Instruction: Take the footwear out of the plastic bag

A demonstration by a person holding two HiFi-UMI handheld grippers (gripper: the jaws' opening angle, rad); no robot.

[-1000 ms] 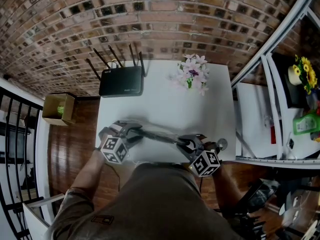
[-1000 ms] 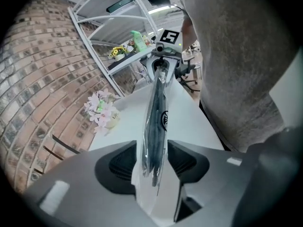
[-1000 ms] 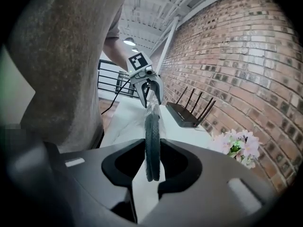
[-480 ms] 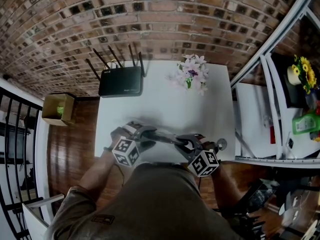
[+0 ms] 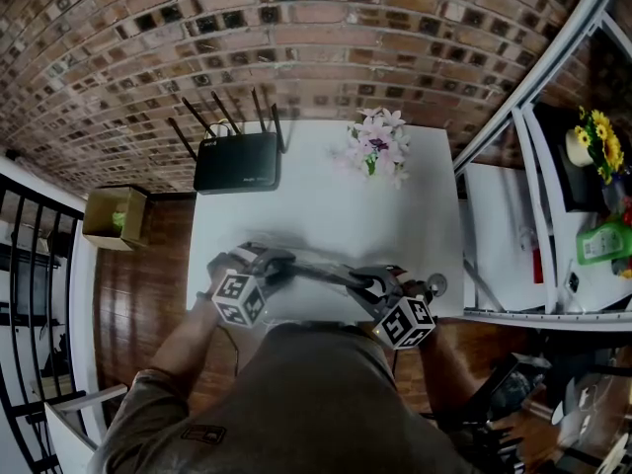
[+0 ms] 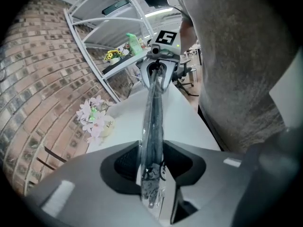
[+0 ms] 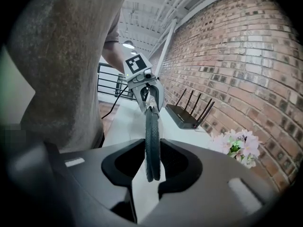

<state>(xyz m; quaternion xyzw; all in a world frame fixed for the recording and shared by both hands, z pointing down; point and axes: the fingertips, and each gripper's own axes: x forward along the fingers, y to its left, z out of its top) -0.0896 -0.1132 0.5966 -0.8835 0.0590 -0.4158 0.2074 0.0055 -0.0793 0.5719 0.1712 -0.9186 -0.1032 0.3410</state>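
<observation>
Two tongs — bagged footwear (image 5: 318,271) stretched between | left tongs (image 6: 152,155) just closing on its end | right tongs (image 7: 151,150) clenched on it

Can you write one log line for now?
left gripper: jaws just closing on plastic bag | right gripper: shut on footwear

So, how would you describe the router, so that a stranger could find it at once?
Start at the white table by the brick wall. At its far left corner lies the router. Unlike the pink flowers at the far right, it is a flat black box with several thin antennas.
</observation>
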